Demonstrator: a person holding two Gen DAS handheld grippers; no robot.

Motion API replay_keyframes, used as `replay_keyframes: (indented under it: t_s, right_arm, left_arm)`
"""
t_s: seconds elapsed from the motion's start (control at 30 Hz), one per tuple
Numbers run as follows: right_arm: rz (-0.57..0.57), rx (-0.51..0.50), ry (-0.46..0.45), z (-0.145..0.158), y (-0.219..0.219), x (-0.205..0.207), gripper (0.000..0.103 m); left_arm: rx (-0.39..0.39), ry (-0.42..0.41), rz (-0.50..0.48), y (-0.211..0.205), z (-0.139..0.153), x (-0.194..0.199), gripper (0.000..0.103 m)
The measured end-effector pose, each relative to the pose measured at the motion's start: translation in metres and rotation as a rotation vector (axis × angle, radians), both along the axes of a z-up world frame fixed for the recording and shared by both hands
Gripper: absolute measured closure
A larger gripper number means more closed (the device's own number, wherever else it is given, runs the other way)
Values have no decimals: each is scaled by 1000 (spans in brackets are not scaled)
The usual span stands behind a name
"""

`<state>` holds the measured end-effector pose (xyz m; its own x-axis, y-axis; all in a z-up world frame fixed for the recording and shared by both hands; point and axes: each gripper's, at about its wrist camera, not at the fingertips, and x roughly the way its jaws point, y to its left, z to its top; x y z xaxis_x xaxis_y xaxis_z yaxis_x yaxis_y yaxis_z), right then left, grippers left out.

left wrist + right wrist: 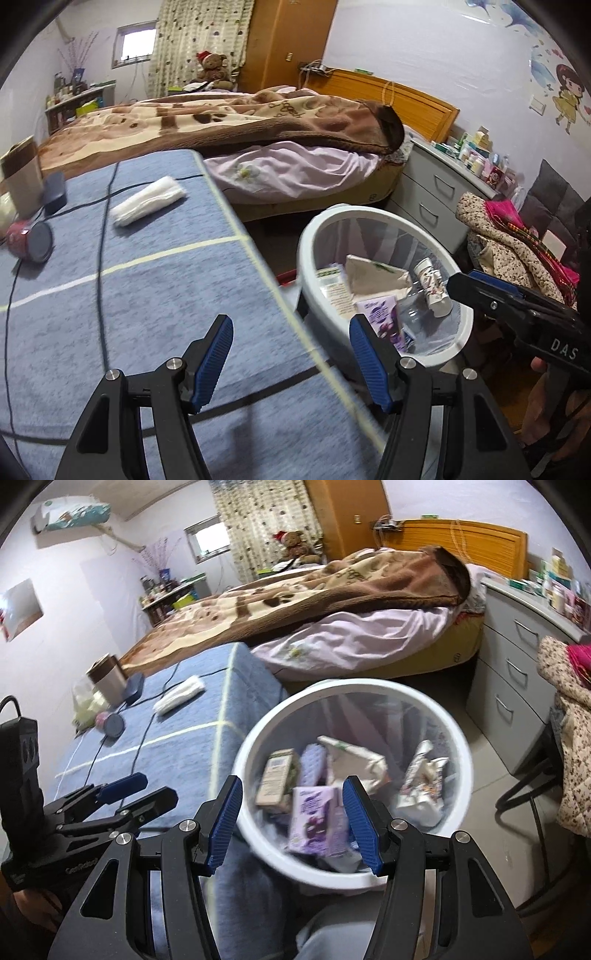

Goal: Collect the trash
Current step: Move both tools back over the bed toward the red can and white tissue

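Observation:
A white trash bin [314,236] stands on the floor beside the blue-clothed table [147,314]. In it lie a purple carton [380,317], other cartons and a tube [432,291]. My left gripper [291,354] is open and empty over the table's edge next to the bin. My right gripper [291,812] hangs open above the bin [369,685]; the purple carton [317,819] shows between its fingers but lies down in the bin. On the table sit a white tissue pack [147,205] and a pink can [26,240] on its side. Each gripper shows in the other's view: right gripper [465,284], left gripper [159,785].
Black cables [99,258] run across the table, by a cup [22,177] and a dark blue case [55,192]. Behind stands a bed [258,122] with a brown blanket. A grey drawer unit [428,199] and a chair piled with clothes [509,243] flank the bin.

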<state>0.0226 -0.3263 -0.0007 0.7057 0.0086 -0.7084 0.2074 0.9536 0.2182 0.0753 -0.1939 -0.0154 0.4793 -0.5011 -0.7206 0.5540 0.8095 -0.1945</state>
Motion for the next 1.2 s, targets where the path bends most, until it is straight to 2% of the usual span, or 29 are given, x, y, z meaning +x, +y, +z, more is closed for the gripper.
replay_keyframes:
  t_s: [0.3, 0.83, 1.2]
  right_arm:
    - [124, -24, 16, 1, 42, 11, 45]
    - [247, -95, 5, 16, 96, 33, 45]
    - [300, -44, -2, 22, 112, 74, 44]
  left_arm:
    - [22, 16, 122, 60, -8, -3, 38]
    - [12, -18, 305, 147, 9, 4, 38]
    - [13, -4, 422, 193, 18, 38, 38]
